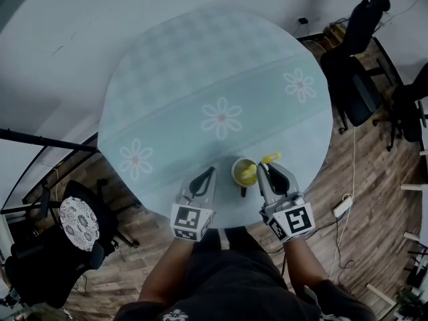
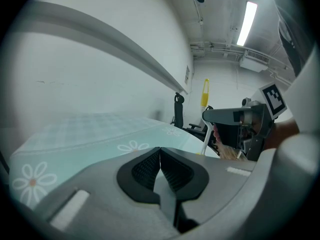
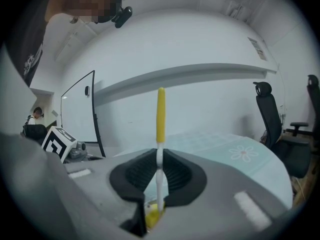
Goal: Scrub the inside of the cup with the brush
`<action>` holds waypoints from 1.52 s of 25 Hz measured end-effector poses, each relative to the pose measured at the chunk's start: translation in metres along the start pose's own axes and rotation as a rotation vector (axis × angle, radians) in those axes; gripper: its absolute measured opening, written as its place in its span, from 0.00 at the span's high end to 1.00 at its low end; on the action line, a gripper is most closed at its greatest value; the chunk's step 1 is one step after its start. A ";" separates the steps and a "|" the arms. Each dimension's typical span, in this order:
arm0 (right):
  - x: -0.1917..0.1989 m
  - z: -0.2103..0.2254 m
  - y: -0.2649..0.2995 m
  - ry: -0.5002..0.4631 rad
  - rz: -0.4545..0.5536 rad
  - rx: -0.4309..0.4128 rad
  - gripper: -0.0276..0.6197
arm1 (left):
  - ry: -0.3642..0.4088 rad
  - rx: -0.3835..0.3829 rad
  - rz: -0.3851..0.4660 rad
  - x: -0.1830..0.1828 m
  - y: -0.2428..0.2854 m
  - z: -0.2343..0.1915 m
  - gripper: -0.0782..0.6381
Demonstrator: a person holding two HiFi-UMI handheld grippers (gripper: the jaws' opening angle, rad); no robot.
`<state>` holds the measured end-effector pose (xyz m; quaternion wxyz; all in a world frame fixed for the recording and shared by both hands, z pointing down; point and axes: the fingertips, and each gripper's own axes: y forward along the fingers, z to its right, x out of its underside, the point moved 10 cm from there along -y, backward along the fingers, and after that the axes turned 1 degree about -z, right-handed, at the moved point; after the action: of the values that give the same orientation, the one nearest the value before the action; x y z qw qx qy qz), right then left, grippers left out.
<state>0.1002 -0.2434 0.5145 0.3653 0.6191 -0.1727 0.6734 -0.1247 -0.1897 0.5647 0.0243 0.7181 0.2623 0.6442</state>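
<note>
The left gripper (image 1: 211, 172) and right gripper (image 1: 265, 171) have light grey moulded bodies that taper toward the jaws. The jaw pads (image 2: 142, 169) are black and finely ribbed, set in a rounded black recess. A white rectangular inlay (image 2: 70, 209) sits on each grey face. Each gripper carries a marker cube (image 1: 187, 221) with black-and-white square codes. The person wears a dark top (image 1: 227, 283) with a white print (image 1: 175, 315).

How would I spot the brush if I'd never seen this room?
Find the round table with the daisy cloth; a cup stands near its front edge. The brush is the thin white stick with yellow ends, pinched in the right gripper, one end down in that cup.
</note>
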 end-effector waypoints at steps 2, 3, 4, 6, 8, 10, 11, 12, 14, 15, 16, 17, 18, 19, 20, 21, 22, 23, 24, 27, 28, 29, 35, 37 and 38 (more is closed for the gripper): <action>0.003 -0.002 0.001 0.006 -0.007 -0.003 0.90 | -0.003 0.000 -0.004 0.003 -0.001 -0.002 0.88; 0.004 -0.004 0.002 0.011 -0.010 -0.005 0.90 | -0.005 0.001 -0.004 0.004 -0.002 -0.002 0.88; 0.006 -0.005 0.003 0.016 -0.013 -0.009 0.90 | -0.006 0.001 -0.004 0.004 -0.002 -0.003 0.88; 0.008 -0.008 0.005 0.022 -0.018 -0.014 0.90 | -0.010 0.002 -0.005 0.006 -0.002 -0.004 0.88; 0.010 -0.012 0.007 0.020 -0.022 -0.018 0.90 | -0.016 -0.001 -0.005 0.007 -0.003 -0.006 0.88; 0.011 -0.016 0.010 0.015 -0.024 -0.022 0.90 | -0.024 -0.006 -0.007 0.010 -0.004 -0.008 0.88; 0.011 -0.017 0.011 0.014 -0.024 -0.023 0.90 | -0.027 -0.007 -0.009 0.011 -0.005 -0.009 0.88; 0.011 -0.017 0.013 0.016 -0.024 -0.023 0.90 | -0.029 -0.009 -0.011 0.011 -0.005 -0.010 0.88; 0.011 -0.017 0.017 0.024 -0.022 -0.023 0.90 | -0.031 -0.012 -0.014 0.011 -0.005 -0.012 0.88; 0.010 -0.016 0.019 0.028 -0.021 -0.023 0.90 | -0.031 -0.014 -0.016 0.012 -0.004 -0.013 0.88; 0.011 -0.015 0.021 0.031 -0.020 -0.023 0.90 | -0.031 -0.017 -0.019 0.013 -0.004 -0.015 0.88; 0.011 -0.015 0.024 0.033 -0.018 -0.024 0.90 | -0.031 -0.021 -0.021 0.014 -0.004 -0.017 0.88; 0.011 -0.014 0.026 0.034 -0.016 -0.025 0.90 | -0.032 -0.023 -0.021 0.014 -0.003 -0.019 0.88; 0.011 -0.014 0.029 0.034 -0.014 -0.026 0.90 | -0.034 -0.026 -0.017 0.014 -0.003 -0.020 0.88; 0.011 -0.014 0.031 0.032 -0.012 -0.027 0.90 | -0.034 -0.027 -0.012 0.013 -0.003 -0.021 0.88; 0.011 -0.014 0.033 0.029 -0.009 -0.029 0.90 | -0.034 -0.030 -0.007 0.013 -0.004 -0.022 0.88; 0.011 -0.014 0.035 0.027 -0.006 -0.030 0.90 | -0.034 -0.032 -0.006 0.014 -0.004 -0.023 0.88; 0.011 -0.014 0.037 0.024 -0.005 -0.031 0.90 | -0.033 -0.035 -0.007 0.015 -0.004 -0.024 0.88; 0.011 -0.013 0.039 0.021 -0.005 -0.031 0.90 | -0.032 -0.037 -0.011 0.015 -0.004 -0.025 0.88; 0.011 -0.009 0.045 0.008 -0.006 -0.028 0.90 | -0.033 -0.045 -0.018 0.016 -0.003 -0.028 0.88; 0.011 -0.008 0.046 0.004 -0.006 -0.027 0.90 | -0.036 -0.047 -0.018 0.016 -0.002 -0.028 0.88; 0.011 -0.006 0.046 0.000 -0.005 -0.025 0.90 | -0.037 -0.047 -0.018 0.016 -0.002 -0.028 0.88; 0.007 0.001 0.049 -0.017 0.001 -0.023 0.90 | -0.042 -0.044 -0.025 0.016 0.003 -0.028 0.88; 0.008 0.002 0.048 -0.035 -0.006 -0.024 0.90 | -0.034 -0.039 -0.024 0.014 0.006 -0.027 0.88; 0.008 0.002 0.047 -0.046 -0.011 -0.023 0.90 | -0.030 -0.036 -0.024 0.013 0.008 -0.025 0.88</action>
<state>0.0688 -0.2746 0.5332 0.3720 0.6313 -0.1853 0.6548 -0.1454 -0.1989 0.5839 0.0488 0.7238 0.2589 0.6377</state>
